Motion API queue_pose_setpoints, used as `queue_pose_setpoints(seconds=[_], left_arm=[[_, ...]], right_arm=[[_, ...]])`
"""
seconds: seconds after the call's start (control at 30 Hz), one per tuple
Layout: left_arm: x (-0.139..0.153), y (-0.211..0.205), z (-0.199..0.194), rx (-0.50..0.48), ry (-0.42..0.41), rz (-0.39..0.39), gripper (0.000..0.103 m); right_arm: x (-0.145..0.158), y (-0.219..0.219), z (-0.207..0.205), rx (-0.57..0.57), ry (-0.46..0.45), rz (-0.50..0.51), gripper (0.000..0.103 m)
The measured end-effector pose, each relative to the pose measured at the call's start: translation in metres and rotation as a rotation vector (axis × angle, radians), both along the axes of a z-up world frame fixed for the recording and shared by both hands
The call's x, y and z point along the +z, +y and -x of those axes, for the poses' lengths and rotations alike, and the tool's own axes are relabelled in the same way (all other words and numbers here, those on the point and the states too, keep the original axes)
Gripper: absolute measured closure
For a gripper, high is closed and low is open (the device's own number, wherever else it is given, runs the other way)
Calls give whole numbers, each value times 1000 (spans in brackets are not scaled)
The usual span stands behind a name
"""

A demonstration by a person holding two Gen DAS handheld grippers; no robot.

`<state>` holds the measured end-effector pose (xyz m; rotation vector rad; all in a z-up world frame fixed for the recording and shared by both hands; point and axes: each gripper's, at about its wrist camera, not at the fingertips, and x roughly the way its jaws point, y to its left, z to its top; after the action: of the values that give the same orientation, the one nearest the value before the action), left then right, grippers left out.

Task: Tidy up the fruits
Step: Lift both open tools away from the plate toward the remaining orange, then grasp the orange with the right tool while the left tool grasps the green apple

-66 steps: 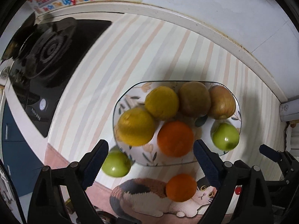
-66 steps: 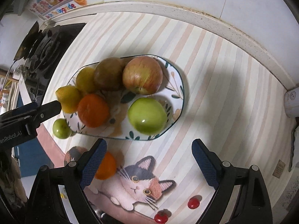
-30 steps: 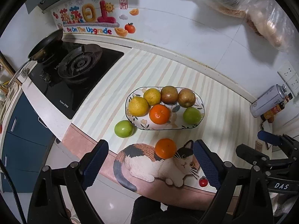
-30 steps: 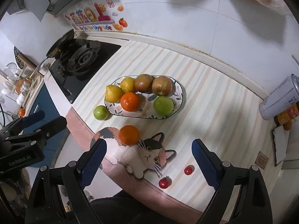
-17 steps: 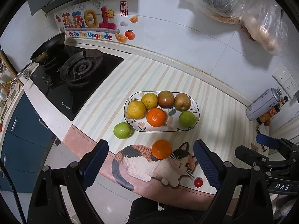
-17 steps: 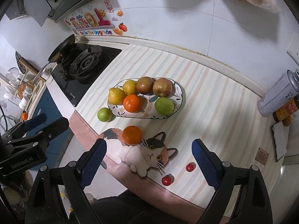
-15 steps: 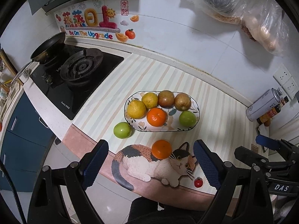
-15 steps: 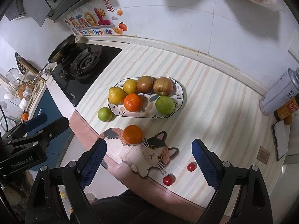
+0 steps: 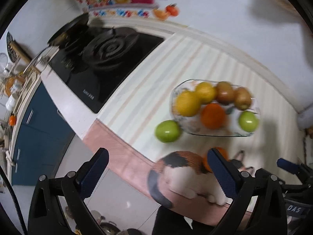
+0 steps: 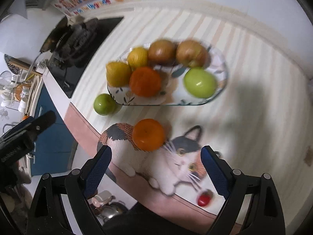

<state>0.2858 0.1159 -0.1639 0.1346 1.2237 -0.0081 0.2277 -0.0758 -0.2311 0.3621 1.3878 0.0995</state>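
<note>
An oval patterned plate (image 10: 222,62) (image 9: 175,93) on the striped counter holds two yellow fruits, two brownish fruits, an orange and a green apple (image 10: 200,82). A loose green apple (image 10: 103,104) (image 9: 167,131) lies at the plate's left end. A loose orange (image 10: 149,134) lies on the cat picture, and in the left wrist view (image 9: 223,153) my finger partly hides it. My right gripper (image 10: 156,173) is open and empty, just below the loose orange. My left gripper (image 9: 158,174) is open and empty over the counter's front edge, below the loose apple.
A black gas stove (image 9: 103,58) with a pan stands at the left. A small red tomato (image 10: 204,199) lies near the counter's front edge. Blue cabinets (image 9: 37,137) and floor are below the edge. The wall runs behind the plate. Both views are motion-blurred.
Both grippers have dropped closer to the counter. The left one swung left toward the loose green apple; the right one moved toward the loose orange. Both stayed open.
</note>
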Motion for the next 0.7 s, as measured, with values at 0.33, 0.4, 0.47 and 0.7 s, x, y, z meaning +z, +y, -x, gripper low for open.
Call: queue_pose_setpoints(seconds=[0.33, 0.4, 0.47, 0.7], left_arm=[[-81, 35, -51, 105, 135, 25, 0], [-91, 33, -57, 101, 153, 43, 0], [-100, 28, -62, 83, 166, 51, 0], [-130, 4, -78, -28, 228, 86, 3]], right_arm=[[-104, 56, -38, 64, 139, 32, 28], [-111, 57, -39, 56, 131, 41, 34], [-113, 55, -40, 55, 124, 28, 36], [-112, 39, -30, 55, 141, 34, 36]])
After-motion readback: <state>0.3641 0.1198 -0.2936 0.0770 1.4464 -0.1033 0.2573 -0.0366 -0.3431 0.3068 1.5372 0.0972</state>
